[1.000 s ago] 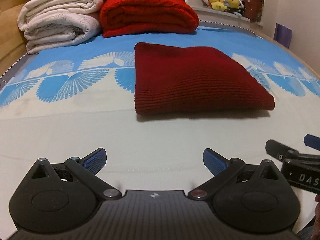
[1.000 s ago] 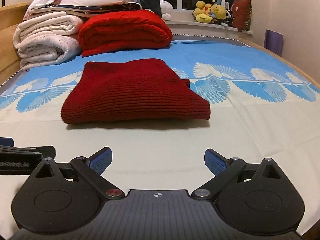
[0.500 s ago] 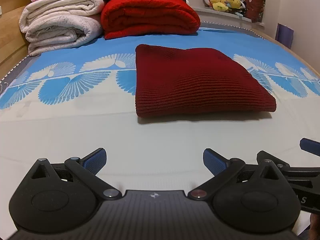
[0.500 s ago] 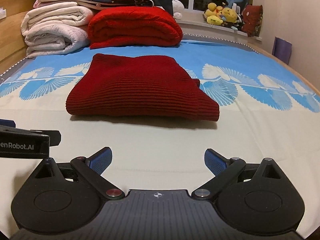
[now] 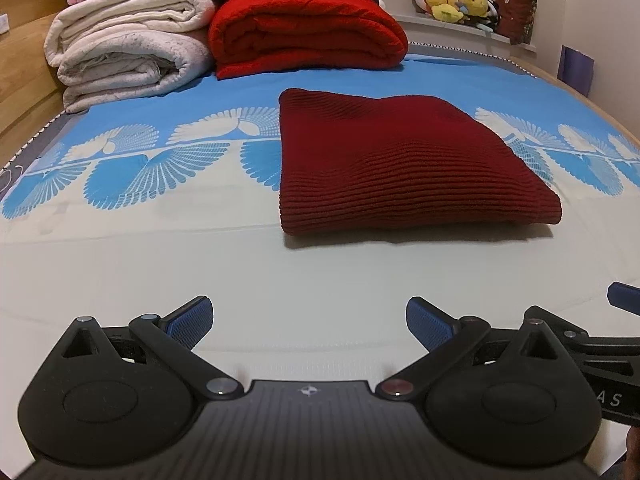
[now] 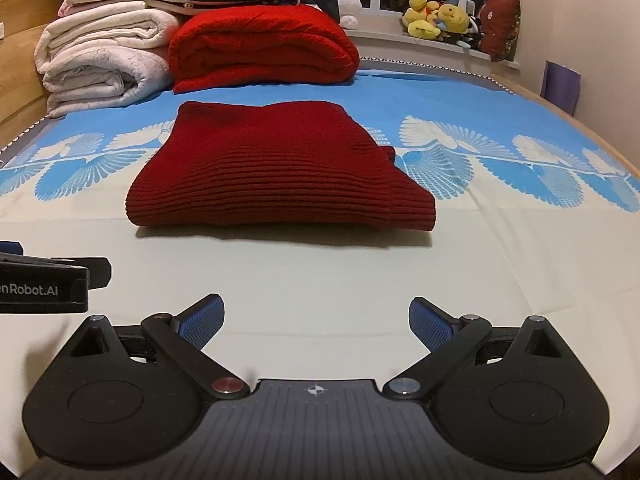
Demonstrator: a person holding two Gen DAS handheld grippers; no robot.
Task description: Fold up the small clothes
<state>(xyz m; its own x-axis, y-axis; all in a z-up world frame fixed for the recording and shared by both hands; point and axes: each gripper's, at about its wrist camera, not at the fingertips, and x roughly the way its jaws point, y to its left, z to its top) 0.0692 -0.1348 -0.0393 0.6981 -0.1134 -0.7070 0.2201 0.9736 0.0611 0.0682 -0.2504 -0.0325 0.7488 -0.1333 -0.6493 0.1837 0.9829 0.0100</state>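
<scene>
A dark red ribbed knit garment [image 5: 400,168] [image 6: 272,172] lies folded into a thick rectangle on the bed sheet. My left gripper [image 5: 310,320] is open, well short of the garment's near edge, with nothing between its blue pads. My right gripper [image 6: 316,318] is open too, also short of the garment and empty. The right gripper's body shows at the right edge of the left wrist view, and the left gripper's body at the left edge of the right wrist view. Both hover low over the cream part of the sheet.
A bright red folded blanket [image 5: 304,32] and a stack of white blankets [image 5: 128,52] sit at the head of the bed. Plush toys [image 6: 436,20] line the window sill. A wooden bed frame [image 6: 16,60] runs along the left; a purple object [image 6: 560,84] stands by the right wall.
Both views have shifted slightly: the camera has tilted or risen a little, so the garment appears lower and nearer in frame. The garment itself has not moved and both grippers stay open.
</scene>
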